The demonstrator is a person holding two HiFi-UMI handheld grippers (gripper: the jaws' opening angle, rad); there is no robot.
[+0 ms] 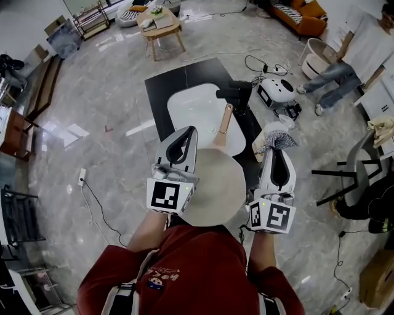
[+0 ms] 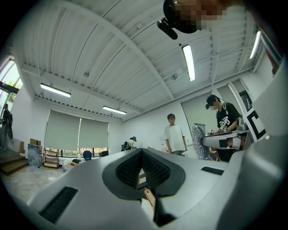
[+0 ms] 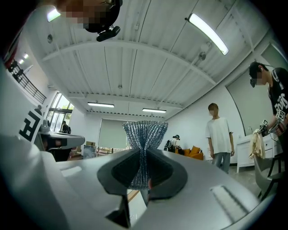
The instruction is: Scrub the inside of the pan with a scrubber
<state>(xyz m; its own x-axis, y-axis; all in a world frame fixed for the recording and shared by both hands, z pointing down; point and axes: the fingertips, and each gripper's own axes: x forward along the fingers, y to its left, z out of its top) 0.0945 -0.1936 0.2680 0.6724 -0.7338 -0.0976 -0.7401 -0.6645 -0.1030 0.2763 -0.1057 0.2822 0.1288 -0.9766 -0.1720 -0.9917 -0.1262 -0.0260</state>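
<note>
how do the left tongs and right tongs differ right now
The left tongs are shut on nothing; the right tongs are shut on the mesh scrubber, which fans out past their tips. In the head view the left tongs overlap the pan's edge; the right tongs sit beside it. Both point up toward the ceiling.

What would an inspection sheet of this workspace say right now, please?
Surface: black table carrying a white oval basin.
Job's things: round beige pan with wooden handle, between the grippers; silver mesh scrubber.
Clutter: black device beside the basin.
Grippers: left gripper jaws together, nothing between; right gripper jaws clamp the scrubber.
Cables: black cables and a white power strip on the grey marble floor.
Surroundings: wooden side table, orange sofa, person in a white shirt.
</note>
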